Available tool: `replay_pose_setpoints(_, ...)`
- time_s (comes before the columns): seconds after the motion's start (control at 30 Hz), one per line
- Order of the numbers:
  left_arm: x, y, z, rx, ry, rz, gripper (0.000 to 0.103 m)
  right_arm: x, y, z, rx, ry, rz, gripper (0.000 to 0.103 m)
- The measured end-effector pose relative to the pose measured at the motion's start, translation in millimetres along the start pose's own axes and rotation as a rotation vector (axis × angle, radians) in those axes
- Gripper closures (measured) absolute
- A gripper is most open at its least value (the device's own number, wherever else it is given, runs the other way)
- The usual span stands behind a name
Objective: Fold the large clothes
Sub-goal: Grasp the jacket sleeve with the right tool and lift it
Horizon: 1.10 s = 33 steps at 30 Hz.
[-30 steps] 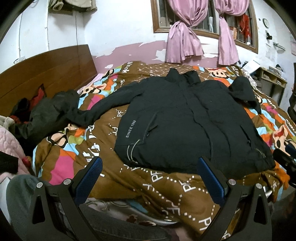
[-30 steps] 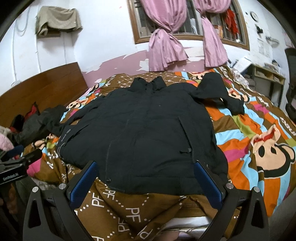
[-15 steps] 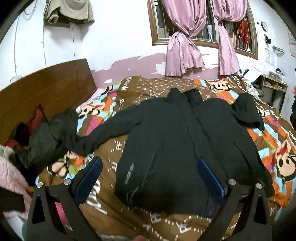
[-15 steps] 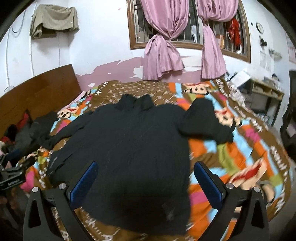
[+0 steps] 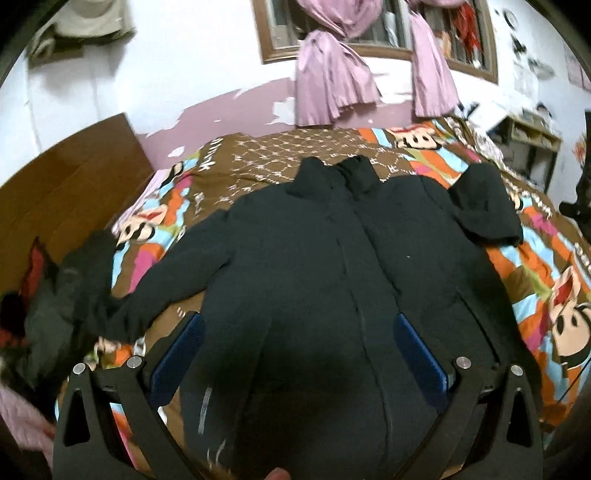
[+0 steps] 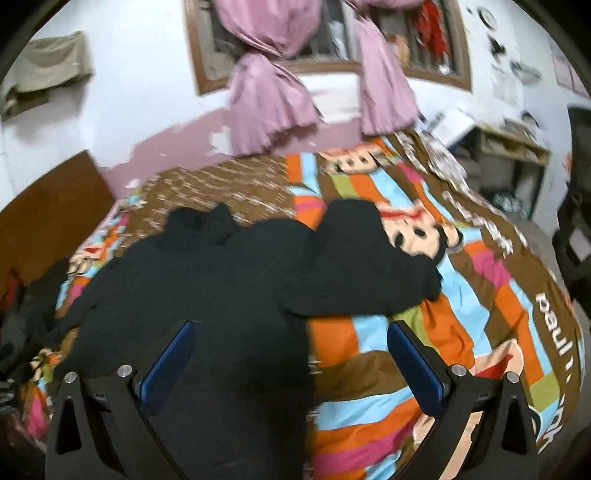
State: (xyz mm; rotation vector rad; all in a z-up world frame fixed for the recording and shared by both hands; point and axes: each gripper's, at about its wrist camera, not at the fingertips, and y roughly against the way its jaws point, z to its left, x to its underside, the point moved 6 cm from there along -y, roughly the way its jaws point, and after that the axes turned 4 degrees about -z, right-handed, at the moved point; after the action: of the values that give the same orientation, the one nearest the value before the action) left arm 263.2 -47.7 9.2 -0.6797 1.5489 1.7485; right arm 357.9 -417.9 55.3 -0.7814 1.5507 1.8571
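Across the bed (image 5: 417, 166), on its bright cartoon-print quilt (image 6: 461, 332), your black jacket (image 5: 332, 266) lies flat with the front up and the collar toward the far wall. Its left sleeve (image 5: 177, 288) stretches out to the left, ending just beside a heap of dark clothes (image 5: 62, 306) near the wooden headboard (image 5: 70, 177). Its right sleeve (image 6: 362, 266) is bent back on itself and rests partly on the jacket's shoulder, partly on the quilt.

Your left tongs (image 5: 295, 347) hang over the jacket's lower front, spread wide and grasping nothing; both blue pads (image 5: 181, 350) frame the dark cloth. Your right tongs (image 6: 291, 354) are likewise spread and empty, with the near left finger over the jacket's right edge and the other finger over bare quilt.

On the far wall, pink curtains (image 5: 332, 88) are knotted at a barred window (image 5: 388, 29). The right wrist view is blurred, so whether the tongs touch the fabric is hard to tell. A small shelf (image 6: 513, 155) stands at the far right.
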Motion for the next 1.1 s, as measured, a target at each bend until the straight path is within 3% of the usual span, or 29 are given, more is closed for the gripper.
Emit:
replay_pose_setpoints(0.17, -20, -61, -28, 0.059, -0.031, -0.004, 0.003, 18, -60, -63, -0.002, -0.159, 0.107, 0.000)
replay_pose_setpoints(0.3, -32, -123, -58, 0.136, -0.036, 0.048, 0.003, 26, -105, -106, 0.031, -0.260, 0.142, 0.000)
replay_pose_setpoints(0.5, -58, -212, -103, 0.248, 0.012, 0.085, 0.003, 20, -153, -152, -0.001, -0.439, 0.082, 0.000)
replay_pose_setpoints(0.7, -95, -268, -156, 0.409, 0.091, 0.025, 0.003, 23, -196, -207, -0.015, -0.675, 0.042, 0.000)
replay_pose_setpoints(0.77, -107, -282, -175, 0.465, 0.109, 0.009, 0.003, 26, -207, -217, -0.042, -0.748, 0.036, 0.007)
replay_pose_setpoints(0.83, -115, -295, -188, 0.492, 0.115, 0.007, 0.003, 30, -221, -225, -0.092, -0.828, 0.040, 0.022)
replay_pose_setpoints(0.87, -117, -305, -196, 0.501, 0.112, 0.018, 0.003, 33, -227, -227, -0.110, -0.860, 0.050, 0.025)
replay_pose_setpoints(0.97, -111, -326, -211, 0.470, 0.091, 0.067, 0.003, 38, -236, -228, -0.133, -0.890, 0.046, 0.036)
replay_pose_setpoints(1.03, -102, -335, -217, 0.427, 0.058, 0.093, 0.003, 39, -239, -228, -0.147, -0.911, 0.040, 0.059)
replay_pose_setpoints(1.1, -97, -339, -221, 0.395, 0.023, 0.086, 0.003, 37, -238, -229, -0.150, -0.914, 0.034, 0.072)
